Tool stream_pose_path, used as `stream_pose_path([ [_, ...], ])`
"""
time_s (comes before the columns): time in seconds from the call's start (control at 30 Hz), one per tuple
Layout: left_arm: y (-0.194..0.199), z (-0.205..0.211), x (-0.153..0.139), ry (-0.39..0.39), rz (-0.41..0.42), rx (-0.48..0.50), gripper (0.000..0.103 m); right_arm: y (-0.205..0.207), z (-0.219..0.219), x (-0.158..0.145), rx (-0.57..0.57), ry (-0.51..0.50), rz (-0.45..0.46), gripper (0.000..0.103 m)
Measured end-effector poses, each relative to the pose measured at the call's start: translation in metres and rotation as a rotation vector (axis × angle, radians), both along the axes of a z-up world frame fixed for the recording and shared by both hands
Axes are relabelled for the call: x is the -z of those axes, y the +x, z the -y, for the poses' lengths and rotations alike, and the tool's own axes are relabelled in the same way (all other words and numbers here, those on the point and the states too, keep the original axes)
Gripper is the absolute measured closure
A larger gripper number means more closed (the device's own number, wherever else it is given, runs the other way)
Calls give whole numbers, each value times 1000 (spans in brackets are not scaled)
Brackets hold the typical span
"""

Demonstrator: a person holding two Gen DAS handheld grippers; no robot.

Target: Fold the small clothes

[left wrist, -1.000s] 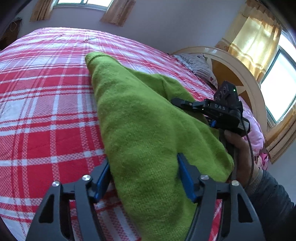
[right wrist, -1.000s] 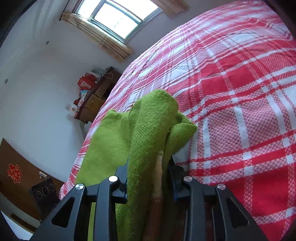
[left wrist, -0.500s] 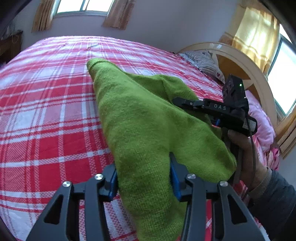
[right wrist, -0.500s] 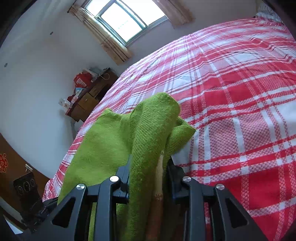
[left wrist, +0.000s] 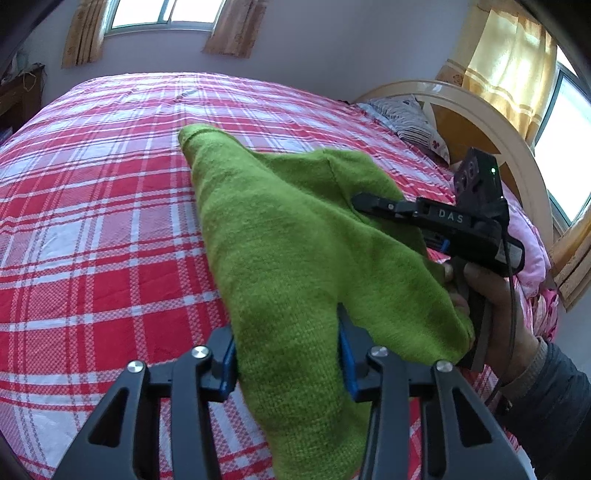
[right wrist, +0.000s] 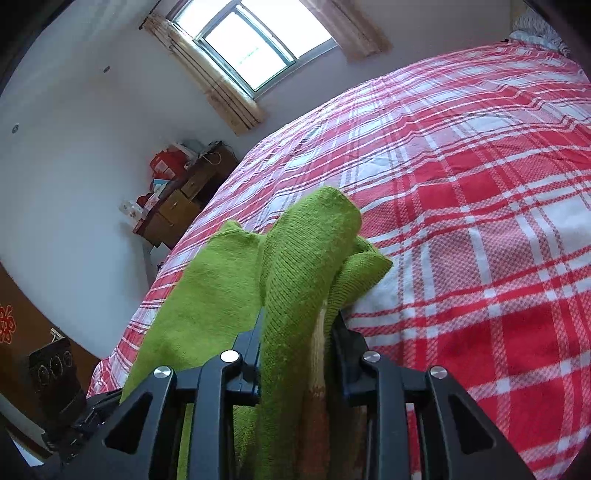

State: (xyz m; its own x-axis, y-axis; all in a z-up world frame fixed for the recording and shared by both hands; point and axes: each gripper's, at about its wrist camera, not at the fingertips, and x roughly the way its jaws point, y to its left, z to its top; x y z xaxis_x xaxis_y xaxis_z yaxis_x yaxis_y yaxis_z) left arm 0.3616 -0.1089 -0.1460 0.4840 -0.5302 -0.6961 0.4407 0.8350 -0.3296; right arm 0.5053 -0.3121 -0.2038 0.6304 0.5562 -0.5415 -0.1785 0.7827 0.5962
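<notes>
While two tongs, left tongs [left wrist: 286, 354], right tongs [right wrist: 295, 354], clamp one green sweater [left wrist: 280, 229], one plaid bed [left wrist: 92, 221]

Daylight fills the room in both views, soft and even, with colours clear on the bed [left wrist: 110, 221]. In the left wrist view the window [left wrist: 162, 11] above the bed's far edge is blown out white, and the yellow curtain [left wrist: 506, 62] beyond the headboard glows with light from behind. In the right wrist view another window [right wrist: 255, 44] is overexposed too. Shadows are faint; a weak one lies just under the green sweater [right wrist: 303, 266]. Fisheye distortion bows the bed's stripes, and dark vignetting rings every corner. Focus is sharp throughout.
</notes>
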Motion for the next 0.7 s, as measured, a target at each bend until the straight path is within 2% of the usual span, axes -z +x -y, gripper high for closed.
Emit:
stream_pose_path([
  [0.4, -22, -29, -13, -29, 19, -25, 59, -29, -27, -14, -19, 57, 13, 73],
  [0.7, -44, -64, -17, -22, 20, -65, 59, -47, -68, -19, -85, 79, 37, 73],
])
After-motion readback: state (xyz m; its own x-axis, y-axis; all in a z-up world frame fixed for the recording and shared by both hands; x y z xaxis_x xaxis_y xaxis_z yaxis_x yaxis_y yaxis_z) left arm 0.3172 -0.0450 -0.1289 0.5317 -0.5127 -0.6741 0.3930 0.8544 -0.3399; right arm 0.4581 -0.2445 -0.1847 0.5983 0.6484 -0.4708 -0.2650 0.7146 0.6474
